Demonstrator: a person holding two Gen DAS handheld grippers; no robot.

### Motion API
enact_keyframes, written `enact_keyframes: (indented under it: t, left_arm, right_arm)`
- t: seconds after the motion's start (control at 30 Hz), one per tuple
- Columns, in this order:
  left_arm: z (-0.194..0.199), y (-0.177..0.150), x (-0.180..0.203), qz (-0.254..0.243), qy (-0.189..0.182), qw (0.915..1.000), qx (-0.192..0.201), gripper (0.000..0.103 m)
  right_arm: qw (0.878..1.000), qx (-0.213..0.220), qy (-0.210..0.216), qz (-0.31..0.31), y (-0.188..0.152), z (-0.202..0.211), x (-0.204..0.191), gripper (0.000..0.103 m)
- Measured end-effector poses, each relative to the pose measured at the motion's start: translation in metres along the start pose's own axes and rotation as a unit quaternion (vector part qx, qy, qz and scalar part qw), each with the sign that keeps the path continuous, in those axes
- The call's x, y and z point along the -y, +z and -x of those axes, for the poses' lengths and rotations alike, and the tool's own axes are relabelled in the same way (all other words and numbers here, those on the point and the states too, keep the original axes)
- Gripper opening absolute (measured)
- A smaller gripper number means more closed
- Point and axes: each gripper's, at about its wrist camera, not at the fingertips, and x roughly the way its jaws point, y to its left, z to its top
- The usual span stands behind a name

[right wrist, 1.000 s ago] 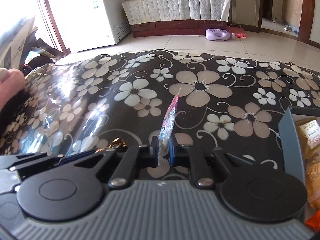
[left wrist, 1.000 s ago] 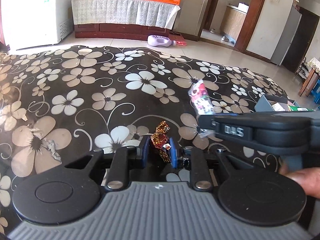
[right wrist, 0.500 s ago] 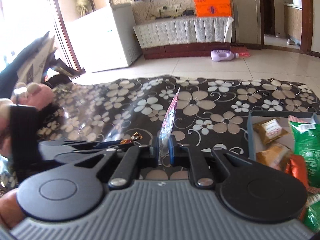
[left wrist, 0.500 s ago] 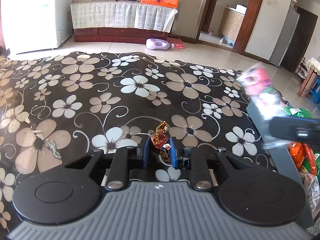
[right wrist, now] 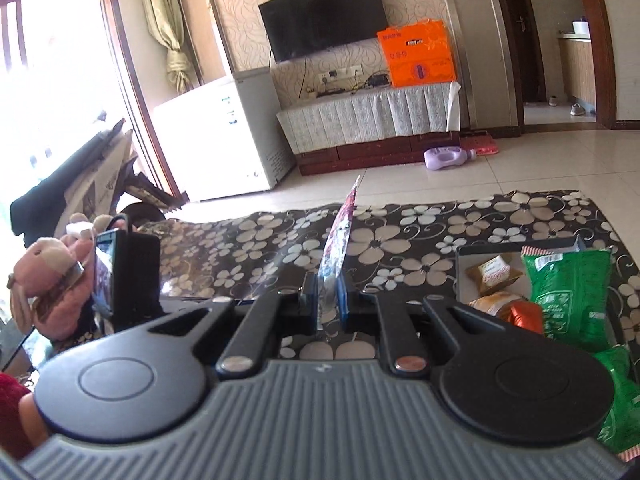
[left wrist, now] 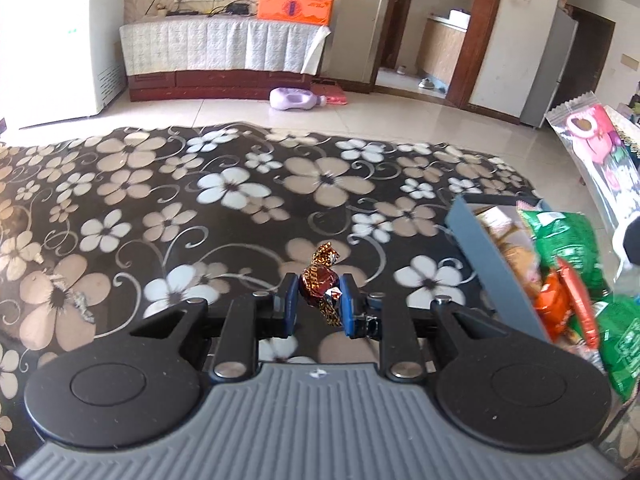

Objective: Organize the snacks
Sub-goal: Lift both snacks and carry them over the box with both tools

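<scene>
Fingers (left wrist: 287, 300) of the left gripper (left wrist: 318, 300) are clenched on one foil-wrapped candy (left wrist: 320, 280), pinched at its round middle so the twisted ends stick out clear above and below; it hangs over the flowered bench (left wrist: 224, 200), just left of the grey box (left wrist: 480, 256). Those of the right gripper (right wrist: 330, 294) are clamped on the bottom edge of one flat pink packet (right wrist: 340, 236), which stands upright and edge-on, a grip that probably lets it drop flat once freed. That packet is raised near the box's right side, so both snacks look bound for the box, neither yet inside. Within the box I count two tan packets (right wrist: 494, 270), one orange packet (right wrist: 526, 316) and at least two green bags (right wrist: 568, 288); more may be hidden beneath them.
</scene>
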Motion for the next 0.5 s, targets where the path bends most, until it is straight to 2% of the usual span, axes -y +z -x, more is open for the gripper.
enact_keyframes:
  t: [0.5]
  left_arm:
    - [0.004, 0.008, 0.066, -0.040, -0.042, 0.9982, 0.012, 0.026]
  right_arm:
    - [0.998, 0.041, -0.028, -0.023, 0.009, 0.033, 0.045, 0.012]
